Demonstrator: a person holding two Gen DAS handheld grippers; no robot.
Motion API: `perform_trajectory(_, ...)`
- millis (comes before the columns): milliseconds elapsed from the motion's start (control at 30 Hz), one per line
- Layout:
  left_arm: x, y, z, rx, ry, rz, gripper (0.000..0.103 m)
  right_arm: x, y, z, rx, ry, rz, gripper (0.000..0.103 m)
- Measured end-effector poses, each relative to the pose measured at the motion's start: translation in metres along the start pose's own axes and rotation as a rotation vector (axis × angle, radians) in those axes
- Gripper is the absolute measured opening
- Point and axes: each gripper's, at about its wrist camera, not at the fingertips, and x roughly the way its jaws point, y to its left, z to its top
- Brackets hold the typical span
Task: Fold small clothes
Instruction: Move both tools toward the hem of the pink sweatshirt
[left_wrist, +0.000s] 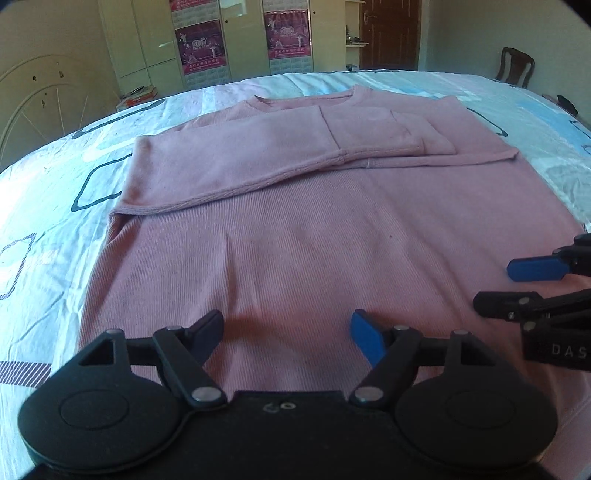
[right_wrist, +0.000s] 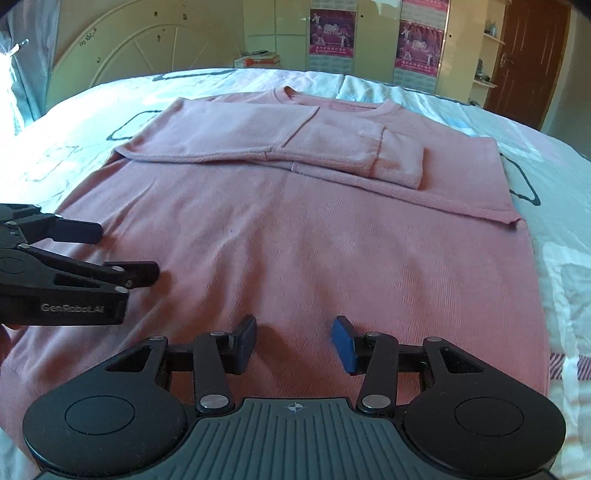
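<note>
Lying flat on patterned white bedsheet (left_wrist: 48, 177): pink ribbed long-sleeve sweatshirt (left_wrist: 295, 240), both sleeves folded across chest. Left gripper (left_wrist: 287, 334) spread wide above hem, nothing between jaws. Right gripper (right_wrist: 294, 341) partly spread, empty, beside it over same hem.

I am working in a home bedroom — a bed with a patterned sheet (left_wrist: 48, 192) fills both views, its arched cream headboard (right_wrist: 147, 48) behind. Cream wardrobe doors (left_wrist: 147, 40) carry pink poster calendars (right_wrist: 332, 33). A brown wooden door (left_wrist: 389, 33) and a wooden chair (left_wrist: 515, 66) complete the room.
</note>
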Motion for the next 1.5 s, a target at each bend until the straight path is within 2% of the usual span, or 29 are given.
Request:
perform_trajectory(233,-0.022,0.028,-0.029,-0.025,0.011,-0.006,0.079,-0.03,-0.023,-0.036,0.059,0.006,-0.111,0.046)
perform_trajectory(400,-0.038,0.041,-0.046,-0.037,0.018,-0.006,0.079,-0.053,-0.033,-0.057,0.093,0.007,-0.172,0.046)
perform_trajectory(667,-0.064,0.047,-0.062,-0.036,-0.007,-0.004,0.078,-0.078,-0.025,-0.074,0.123,-0.007,-0.202,0.048)
perform_trajectory(800,-0.079,0.055,-0.071,-0.053,-0.03,0.009,0.079,-0.088,-0.026,-0.082,0.136,-0.02,-0.226,0.057)
perform_trajectory(1100,-0.103,0.088,-0.101,-0.12,-0.025,0.032,0.079,-0.111,-0.044,-0.105,0.197,-0.011,-0.307,0.058)
perform_trajectory(1200,-0.106,0.1,-0.112,-0.155,0.0,0.019,0.078,-0.116,-0.05,-0.112,0.218,-0.001,-0.326,0.058)
perform_trajectory(1333,-0.102,0.11,-0.125,-0.217,0.056,-0.048,0.063,-0.118,-0.056,-0.122,0.264,0.011,-0.334,0.058)
perform_trajectory(1500,-0.101,0.115,-0.132,-0.267,0.068,-0.107,0.062,-0.121,-0.059,-0.129,0.308,0.018,-0.325,0.059)
